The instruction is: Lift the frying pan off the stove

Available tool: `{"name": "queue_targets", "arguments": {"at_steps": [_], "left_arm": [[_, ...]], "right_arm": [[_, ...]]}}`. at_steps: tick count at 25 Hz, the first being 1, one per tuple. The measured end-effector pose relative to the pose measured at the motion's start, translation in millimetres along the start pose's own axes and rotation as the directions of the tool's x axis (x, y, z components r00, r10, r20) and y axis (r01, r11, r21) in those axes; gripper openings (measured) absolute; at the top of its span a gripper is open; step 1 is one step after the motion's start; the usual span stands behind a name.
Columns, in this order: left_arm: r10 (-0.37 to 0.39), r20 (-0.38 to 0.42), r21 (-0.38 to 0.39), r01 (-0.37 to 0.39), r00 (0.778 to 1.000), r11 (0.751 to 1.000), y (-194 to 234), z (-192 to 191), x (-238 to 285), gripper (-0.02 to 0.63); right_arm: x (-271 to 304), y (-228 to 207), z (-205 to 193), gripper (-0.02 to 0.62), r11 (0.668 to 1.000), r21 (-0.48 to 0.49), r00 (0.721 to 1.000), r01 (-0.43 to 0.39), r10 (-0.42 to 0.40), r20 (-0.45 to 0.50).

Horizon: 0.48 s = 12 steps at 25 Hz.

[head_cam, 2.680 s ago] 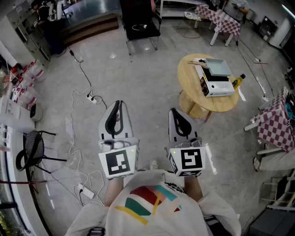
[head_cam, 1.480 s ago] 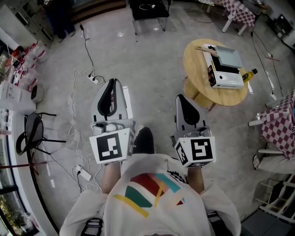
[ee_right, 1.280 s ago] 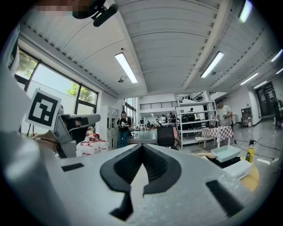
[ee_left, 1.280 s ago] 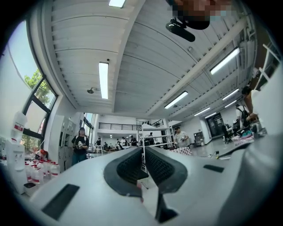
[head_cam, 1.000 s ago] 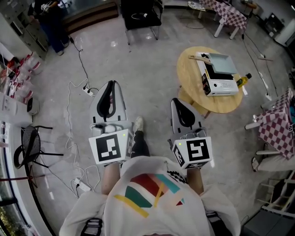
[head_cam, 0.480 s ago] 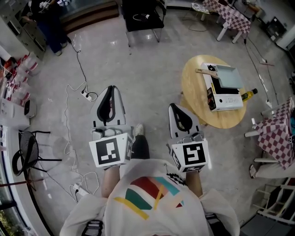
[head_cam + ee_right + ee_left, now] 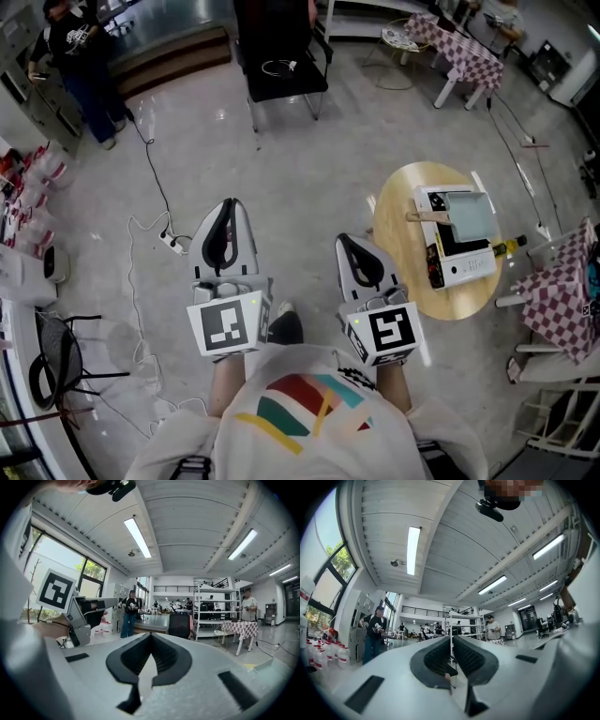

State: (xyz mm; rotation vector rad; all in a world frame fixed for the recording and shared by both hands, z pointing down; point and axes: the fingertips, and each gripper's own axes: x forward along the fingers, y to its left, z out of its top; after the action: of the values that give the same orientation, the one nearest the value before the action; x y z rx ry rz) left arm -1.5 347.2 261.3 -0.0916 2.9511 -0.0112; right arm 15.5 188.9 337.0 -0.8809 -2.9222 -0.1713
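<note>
Two grippers pressed together, empty: left gripper (image 7: 228,208), right gripper (image 7: 352,244), mid-frame. Grey square frying pan (image 7: 469,214) sits on white portable stove (image 7: 461,267), round wooden counter (image 7: 398,246), right of frame, well apart. Risk: arriving closed, they'd shove the pan's wooden handle instead of gripping.

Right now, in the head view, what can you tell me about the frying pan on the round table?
The frying pan is square and grey, metal by its look, with a straight wooden handle pointing to the picture's left. It lies flat on the black top of a white portable stove, on a round wooden table. Only the stove touches it; a yellow bottle is apart, beside the stove.
</note>
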Motion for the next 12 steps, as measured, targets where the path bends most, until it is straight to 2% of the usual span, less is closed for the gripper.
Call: {"name": "queue_targets", "arguments": {"at_steps": [7,12], "left_arm": [[-0.027,-0.002,0.006,0.027,1.0,1.0,31.4,-13.3,91.0,0.02],[-0.002,-0.01,-0.023,0.001,1.0,1.0,50.9,-19.6,127.8,0.02]], "right_arm": [[83.3,-29.5,13.4,-0.006,0.999,0.035,1.0,-0.005,0.005,0.003],[121.7,-42.8,21.2,-0.006,0.999,0.024,0.999,-0.033,0.033,0.001]]}}
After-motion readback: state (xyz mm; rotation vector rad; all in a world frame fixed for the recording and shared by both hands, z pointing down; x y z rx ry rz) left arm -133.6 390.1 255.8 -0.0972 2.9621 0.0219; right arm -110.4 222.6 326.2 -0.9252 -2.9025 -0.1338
